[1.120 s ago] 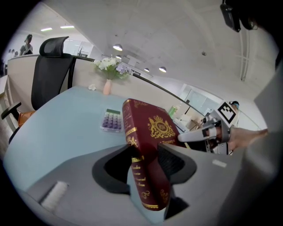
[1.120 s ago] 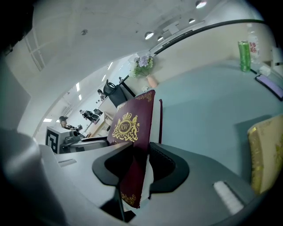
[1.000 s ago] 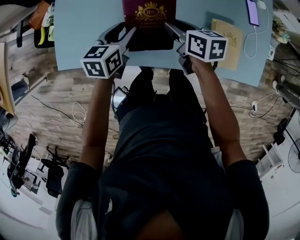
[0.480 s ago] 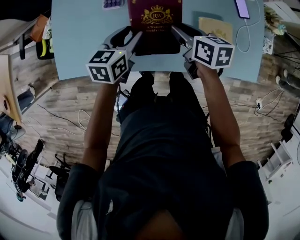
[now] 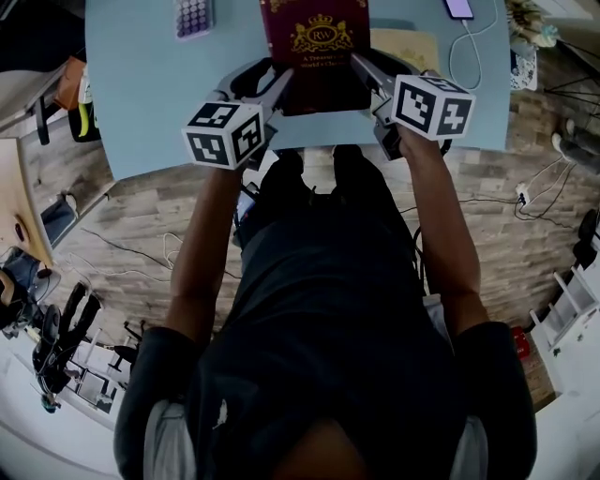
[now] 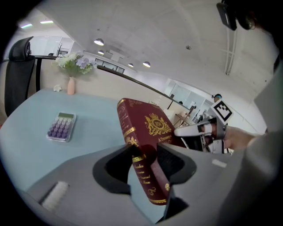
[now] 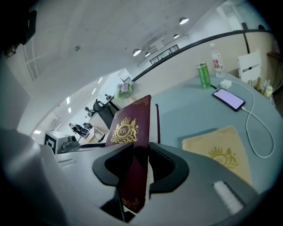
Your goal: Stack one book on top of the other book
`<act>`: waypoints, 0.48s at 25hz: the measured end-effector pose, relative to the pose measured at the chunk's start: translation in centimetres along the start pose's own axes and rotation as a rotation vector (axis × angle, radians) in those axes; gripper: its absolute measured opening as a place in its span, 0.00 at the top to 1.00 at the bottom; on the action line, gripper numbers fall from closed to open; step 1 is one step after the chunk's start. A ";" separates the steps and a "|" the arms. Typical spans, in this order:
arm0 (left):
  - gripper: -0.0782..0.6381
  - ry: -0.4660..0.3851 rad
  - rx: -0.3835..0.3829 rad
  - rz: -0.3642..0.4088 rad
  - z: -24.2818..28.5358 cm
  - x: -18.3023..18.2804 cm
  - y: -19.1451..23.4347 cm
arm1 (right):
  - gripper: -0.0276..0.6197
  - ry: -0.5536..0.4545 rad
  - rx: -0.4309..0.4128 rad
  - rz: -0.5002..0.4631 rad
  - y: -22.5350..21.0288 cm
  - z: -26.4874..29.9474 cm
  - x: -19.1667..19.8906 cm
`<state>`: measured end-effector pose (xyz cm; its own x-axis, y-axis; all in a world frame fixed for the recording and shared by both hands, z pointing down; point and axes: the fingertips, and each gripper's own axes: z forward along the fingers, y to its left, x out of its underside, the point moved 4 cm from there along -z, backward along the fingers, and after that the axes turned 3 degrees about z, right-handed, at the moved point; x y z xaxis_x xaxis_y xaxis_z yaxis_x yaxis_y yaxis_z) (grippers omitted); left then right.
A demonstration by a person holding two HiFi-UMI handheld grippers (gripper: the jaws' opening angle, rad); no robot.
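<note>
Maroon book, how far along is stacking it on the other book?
Done: the maroon book is picked up, gripped by the left hand-held gripper and the right hand-held gripper, whose jaws are closing on it. In hand: it hangs tilted above the blue table. Left: lay it on the tan book, which lies flat and bare to its right.

One red book (image 5: 316, 37); one tan book (image 5: 405, 47); one calculator (image 5: 192, 16); one phone (image 7: 228, 99); one can (image 7: 204, 76)
</note>
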<state>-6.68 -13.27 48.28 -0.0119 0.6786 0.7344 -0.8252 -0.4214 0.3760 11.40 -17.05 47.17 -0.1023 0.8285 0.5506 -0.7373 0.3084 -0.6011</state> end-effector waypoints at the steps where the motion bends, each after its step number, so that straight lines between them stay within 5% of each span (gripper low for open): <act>1: 0.57 0.006 0.008 0.002 0.5 0.0 -0.4 | 0.79 -0.004 0.006 0.004 -0.5 -0.3 -0.1; 12: 0.57 0.070 0.071 0.008 7.4 0.0 -6.2 | 0.79 -0.023 0.060 0.050 -8.1 -4.9 -1.4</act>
<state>2.59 -15.11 50.08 -0.0594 0.7144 0.6972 -0.7827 -0.4668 0.4116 20.80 -18.42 48.44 -0.1551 0.8312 0.5339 -0.7693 0.2375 -0.5932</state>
